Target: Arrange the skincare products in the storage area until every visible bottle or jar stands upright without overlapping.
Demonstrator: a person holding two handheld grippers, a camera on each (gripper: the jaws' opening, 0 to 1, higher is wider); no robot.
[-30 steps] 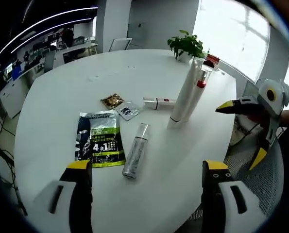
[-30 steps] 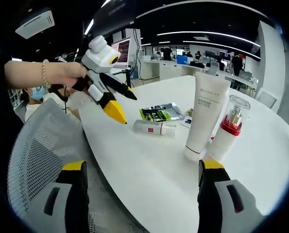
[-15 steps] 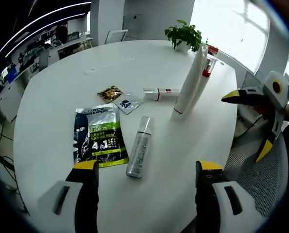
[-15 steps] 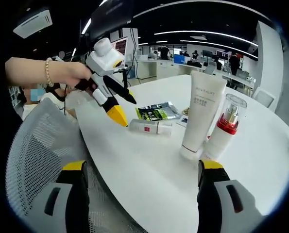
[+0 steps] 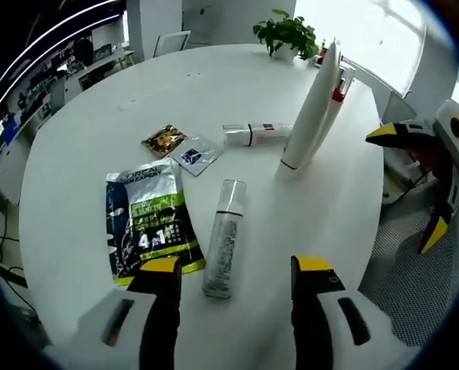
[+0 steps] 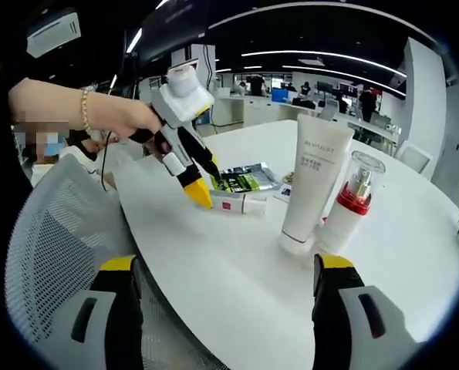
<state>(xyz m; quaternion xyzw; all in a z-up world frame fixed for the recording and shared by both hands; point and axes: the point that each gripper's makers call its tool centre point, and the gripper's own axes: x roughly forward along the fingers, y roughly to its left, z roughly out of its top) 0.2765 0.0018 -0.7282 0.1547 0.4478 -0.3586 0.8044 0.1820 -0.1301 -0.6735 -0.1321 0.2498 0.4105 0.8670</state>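
Left gripper view | left hand-held gripper open | clear bottle lying flat

Left gripper view: pump bottle mostly hidden behind white tube; its base unseen. Sachet print too small to read.
Right gripper view: green packet partly covered by left hand-held gripper.

I can read "4 in 1" in large print on the green-and-black sachet lying flat on the table, and "REVITALIFT" printed near the top of the upright white tube.
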